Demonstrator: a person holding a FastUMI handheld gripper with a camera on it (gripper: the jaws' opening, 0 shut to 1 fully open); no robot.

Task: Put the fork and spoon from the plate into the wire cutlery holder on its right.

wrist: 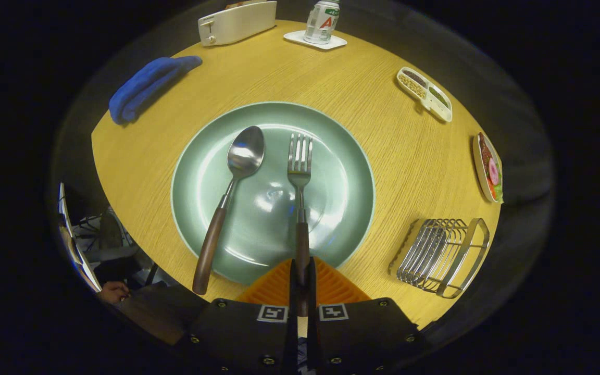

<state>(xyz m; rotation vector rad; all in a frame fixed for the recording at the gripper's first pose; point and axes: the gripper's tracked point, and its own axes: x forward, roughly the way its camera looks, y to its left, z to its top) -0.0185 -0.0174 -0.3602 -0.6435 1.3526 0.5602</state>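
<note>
A pale green plate [341, 156] lies in the middle of the round wooden table. On it rest a spoon [237, 172] on the left and a fork [300, 166] on the right, both with brown wooden handles that point toward me. My gripper [302, 284] is shut on the end of the fork's handle, with both fingers pressed against it. The fork's tines still lie on the plate. The wire cutlery holder [443, 255] stands to the right of the plate, near the table's edge.
A blue cloth [146, 86] lies beyond the plate on the left. A white toaster [237, 22] and a can on a white coaster [322, 26] stand at the far side. Two small dishes of food [425, 94] [489, 166] sit at the right. A person's hand [115, 291] shows below the table's left edge.
</note>
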